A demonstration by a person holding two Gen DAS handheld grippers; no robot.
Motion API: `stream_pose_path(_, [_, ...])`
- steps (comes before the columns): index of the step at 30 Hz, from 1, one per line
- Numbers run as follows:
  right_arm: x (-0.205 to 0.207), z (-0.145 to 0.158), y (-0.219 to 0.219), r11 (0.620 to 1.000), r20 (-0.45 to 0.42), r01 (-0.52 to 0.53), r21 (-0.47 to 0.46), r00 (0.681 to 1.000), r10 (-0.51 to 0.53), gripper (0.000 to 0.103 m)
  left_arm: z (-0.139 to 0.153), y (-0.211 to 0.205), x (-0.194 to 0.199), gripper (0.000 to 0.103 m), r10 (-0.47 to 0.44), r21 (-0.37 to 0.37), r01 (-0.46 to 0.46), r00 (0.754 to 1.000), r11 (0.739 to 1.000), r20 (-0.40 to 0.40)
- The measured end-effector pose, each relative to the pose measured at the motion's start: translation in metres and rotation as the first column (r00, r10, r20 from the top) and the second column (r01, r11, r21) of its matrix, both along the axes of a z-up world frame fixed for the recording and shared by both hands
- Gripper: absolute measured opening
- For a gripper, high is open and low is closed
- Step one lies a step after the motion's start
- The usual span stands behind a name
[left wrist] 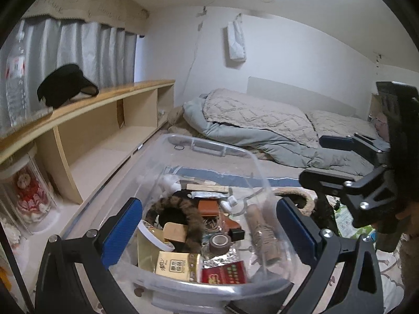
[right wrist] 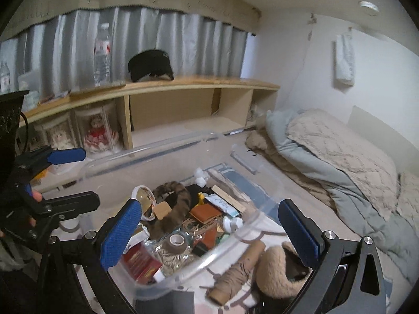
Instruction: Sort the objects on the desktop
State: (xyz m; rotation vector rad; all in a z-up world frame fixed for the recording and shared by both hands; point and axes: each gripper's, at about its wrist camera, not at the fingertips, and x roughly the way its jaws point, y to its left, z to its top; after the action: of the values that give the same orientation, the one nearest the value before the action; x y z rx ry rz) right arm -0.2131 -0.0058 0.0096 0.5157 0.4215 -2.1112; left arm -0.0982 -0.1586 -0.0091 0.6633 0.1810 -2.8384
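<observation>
Clear plastic storage bin, open-topped, standing on a patterned mat; holds mixed small items. Contents: striped brown fur band, curled across the middle; brown tape roll beside it on crinkled foil; red packet and cream-and-gold box against the bin's near wall; tan leather wallet toward the centre; white tube near the right wall; wooden slat toward the far wall. Outside the bin, just beside its right wall on the mat: twine spool and beige fuzzy ring, touching each other. Left gripper: jaws spread wide, empty, poised above the bin's near edge. Right gripper: jaws likewise spread, empty, straddling the bin's near right corner.
</observation>
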Motion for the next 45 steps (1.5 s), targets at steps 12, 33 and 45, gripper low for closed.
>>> stream_pose_path(12, [0.052,0.013,0.071,0.992,0.018,0.106,-0.068,0.994,-0.105,0.103,0.017,0.06,0.026,0.103,-0.021,-0.016,0.021,1.0,1.0,0.02])
stream_pose_path(33, [0.113,-0.004,0.151,0.967,0.061,0.248,-0.063,0.968,-0.244,0.103,0.015,0.134,0.072,0.103,-0.102,-0.074,0.105,0.994,0.992,0.04])
stream_pose_path(45, [0.124,-0.023,0.161,0.949,0.092,0.307,-0.069,0.95,-0.3,0.103,0.001,0.137,0.087,0.103,-0.136,-0.074,0.14,0.989,0.987,0.06])
